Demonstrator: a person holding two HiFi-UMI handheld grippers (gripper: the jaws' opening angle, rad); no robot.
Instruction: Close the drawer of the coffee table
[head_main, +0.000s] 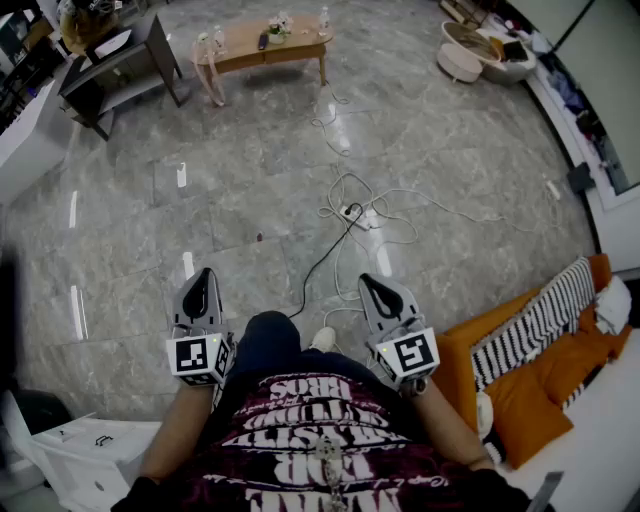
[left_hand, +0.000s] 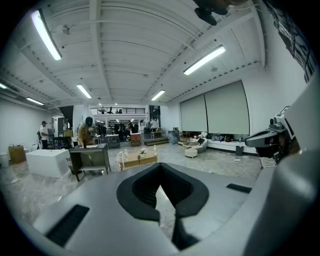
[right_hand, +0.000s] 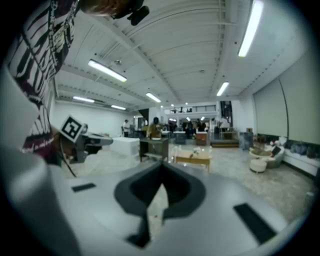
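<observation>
A low wooden coffee table stands far across the marble floor, with small bottles and a dark item on top; it shows small in the left gripper view and the right gripper view. Its drawer is too small to make out. My left gripper and right gripper are held close to my body, far from the table. Both point forward, jaws shut with nothing between them.
A dark side table stands left of the coffee table. White and black cables with a power strip lie on the floor ahead. An orange sofa is at right, a white box at lower left, round poufs far right.
</observation>
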